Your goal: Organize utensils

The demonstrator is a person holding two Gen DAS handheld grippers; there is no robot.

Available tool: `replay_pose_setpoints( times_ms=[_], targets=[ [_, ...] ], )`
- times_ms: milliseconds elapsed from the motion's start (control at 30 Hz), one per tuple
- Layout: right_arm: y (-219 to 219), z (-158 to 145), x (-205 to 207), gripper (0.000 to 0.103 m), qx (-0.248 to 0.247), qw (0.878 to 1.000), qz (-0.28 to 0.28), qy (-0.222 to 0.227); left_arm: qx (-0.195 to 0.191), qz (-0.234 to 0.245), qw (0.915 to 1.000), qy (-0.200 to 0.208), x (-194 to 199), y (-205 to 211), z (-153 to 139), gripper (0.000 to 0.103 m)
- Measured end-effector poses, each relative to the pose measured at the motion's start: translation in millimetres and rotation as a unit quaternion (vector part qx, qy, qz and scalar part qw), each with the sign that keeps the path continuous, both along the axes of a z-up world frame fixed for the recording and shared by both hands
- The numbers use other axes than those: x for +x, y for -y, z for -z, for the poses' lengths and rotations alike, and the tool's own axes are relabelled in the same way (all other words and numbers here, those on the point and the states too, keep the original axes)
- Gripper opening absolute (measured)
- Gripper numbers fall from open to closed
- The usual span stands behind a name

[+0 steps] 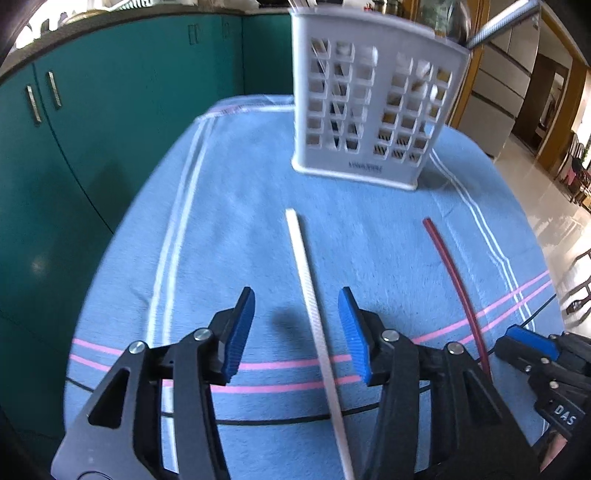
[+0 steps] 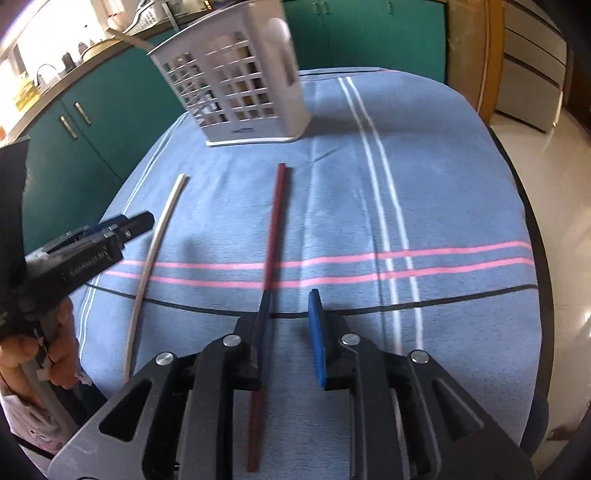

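Lying on a blue striped cloth [image 1: 240, 221] over the table: two chopsticks, one white [image 1: 314, 306], one dark red [image 1: 456, 280], roughly parallel and well apart, both pointing toward the far edge.

Hovering low over the near part of the table, left gripper [image 1: 297, 332] with blue pads [image 1: 240, 332] spread wide. White chopstick running between those pads, nearer the right-hand pad, touching neither as far as can be told; near end passing under the gripper body toward the near edge.

Beside it, right gripper [image 2: 290, 325], pads also apart, though less widely. Dark red chopstick [image 2: 273, 229] lying just at the left-hand pad, seemingly passing under or against it rather than centred in the gap; contact impossible to confirm. Near end of that chopstick reaching back beneath the gripper body toward the near edge.

Standing upright near the far edge of the table, a white slotted utensil holder [image 1: 373, 110], with a striped handle [image 1: 502, 22] sticking out of its top toward the right. Also seen from the right wrist view: same holder [image 2: 236, 88], white chopstick [image 2: 155, 251] off to the left, left gripper entering from the left side.

Behind the table, green cabinets [image 1: 110, 129].
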State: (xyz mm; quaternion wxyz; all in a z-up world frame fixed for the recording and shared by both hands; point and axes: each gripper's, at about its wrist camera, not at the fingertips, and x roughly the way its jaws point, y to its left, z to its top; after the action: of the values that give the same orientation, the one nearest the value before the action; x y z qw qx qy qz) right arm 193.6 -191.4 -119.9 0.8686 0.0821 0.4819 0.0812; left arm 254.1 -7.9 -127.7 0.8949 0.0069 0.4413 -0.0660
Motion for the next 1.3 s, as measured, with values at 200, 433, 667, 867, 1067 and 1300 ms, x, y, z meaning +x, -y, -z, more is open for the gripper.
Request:
replay_pose_setpoints(
  times_ms=[200, 433, 667, 867, 1067, 1300],
  targets=[
    [6, -1, -4, 0.025, 0.004, 1.0, -0.001, 0.001, 0.023, 0.007, 0.9997, 0.001, 7, 14, 11, 0.031],
    [1, 0, 2, 0.025, 0.009, 1.0, -0.012, 0.006, 0.03, 0.02, 0.9993, -0.01, -9, 20, 7, 0.008],
    [-19, -1, 40, 0.034, -0.017, 0.999, -0.032, 0.019, 0.025, 0.032, 0.999, -0.018, -24, 21, 2, 0.008],
    [-28, 4, 45, 0.007, -0.03, 0.999, -0.036, 0.018, 0.013, 0.02, 0.9996, -0.018, -18, 14, -1, 0.015],
    [-20, 4, 28, 0.006, -0.018, 0.999, -0.032, 0.01, 0.001, 0.019, 0.9997, -0.016, -2, 14, -6, 0.026],
    [-20, -2, 44, 0.021, -0.037, 0.999, -0.028, 0.013, 0.011, 0.019, 0.9994, -0.028, 30, 23, -3, 0.029]
  ],
)
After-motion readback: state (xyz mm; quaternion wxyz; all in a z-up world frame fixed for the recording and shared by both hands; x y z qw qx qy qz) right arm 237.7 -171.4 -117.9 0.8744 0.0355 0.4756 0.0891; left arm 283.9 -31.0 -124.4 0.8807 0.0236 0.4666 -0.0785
